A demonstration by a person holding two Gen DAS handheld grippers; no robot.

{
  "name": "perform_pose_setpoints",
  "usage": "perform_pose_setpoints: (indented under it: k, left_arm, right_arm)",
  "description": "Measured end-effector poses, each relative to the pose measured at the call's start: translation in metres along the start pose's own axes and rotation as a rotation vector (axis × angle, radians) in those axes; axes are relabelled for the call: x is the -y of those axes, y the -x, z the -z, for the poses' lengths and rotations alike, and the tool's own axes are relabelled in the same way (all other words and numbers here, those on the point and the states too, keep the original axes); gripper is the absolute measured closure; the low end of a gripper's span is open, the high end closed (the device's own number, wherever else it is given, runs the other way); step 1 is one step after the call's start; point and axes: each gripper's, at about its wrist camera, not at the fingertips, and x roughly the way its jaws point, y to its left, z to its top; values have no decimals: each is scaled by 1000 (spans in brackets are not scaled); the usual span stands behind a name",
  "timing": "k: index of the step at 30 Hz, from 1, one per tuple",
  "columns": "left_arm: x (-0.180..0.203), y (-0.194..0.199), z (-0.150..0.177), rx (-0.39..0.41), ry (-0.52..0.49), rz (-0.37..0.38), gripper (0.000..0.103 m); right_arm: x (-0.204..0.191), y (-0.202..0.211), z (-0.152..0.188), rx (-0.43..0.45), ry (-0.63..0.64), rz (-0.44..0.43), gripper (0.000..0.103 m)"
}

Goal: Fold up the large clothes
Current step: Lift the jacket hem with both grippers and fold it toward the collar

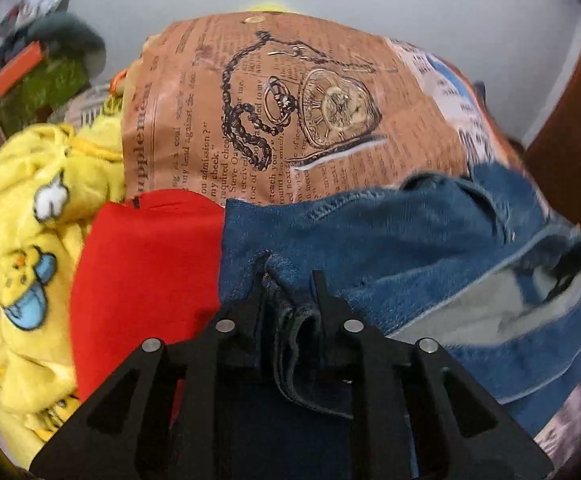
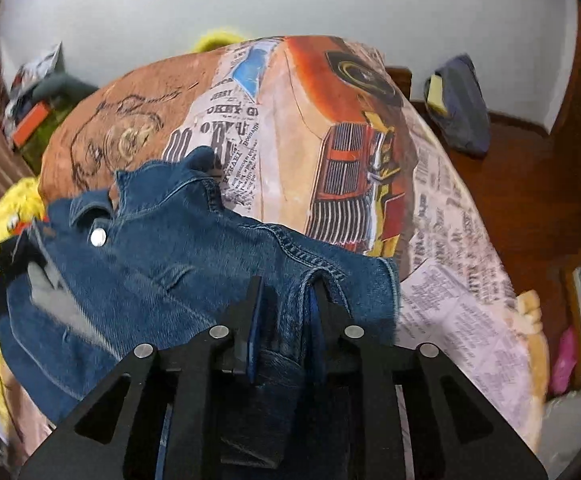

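left gripper (image 1: 290, 292): pointing down at the bed, jaws only a little apart, with a thick fold of the denim jacket (image 1: 390, 248) bunched up between the fingers. The cloth fills the gap, so it looks clamped on that fold.

right gripper (image 2: 286, 300): same deal, jaws narrow, a seam edge of the denim jacket (image 2: 194, 248) tucked between the two fingers, blue fabric right up against the pads. Looks like it's got hold of it.

jacket: lying rumpled on the near part of the bed, collar end toward the far side in the right wrist view, one silver button (image 2: 98, 237) showing, grey lining peeking out near the left edge.

bedspread (image 1: 330, 80): newspaper print, brown with a pocket watch drawing (image 1: 338, 108); in the right wrist view it also has an orange car (image 2: 350, 152).

other clothes: a red garment (image 1: 146, 272) just left of the jacket, touching it, and a fluffy yellow one (image 1: 30, 240) with cartoon patches beyond that.

floor: wooden, with a dark bag (image 2: 460, 104) lying beside the bed.
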Motion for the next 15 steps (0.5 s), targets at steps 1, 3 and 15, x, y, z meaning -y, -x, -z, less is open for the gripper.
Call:
perform_pose_setpoints:
  k: [1,3,15]
  left_arm:
    - [2,4,2,6,-19,-14,77]
    - [9,20,5,30,-76,-43,66]
    - [36,95,38,93,-205,55,39]
  right_arm:
    - [-1,7,0,12,17,49,68]
    - [-3,22,1,58,44,118,48]
    - [-42,76,41,68,120,-55,46]
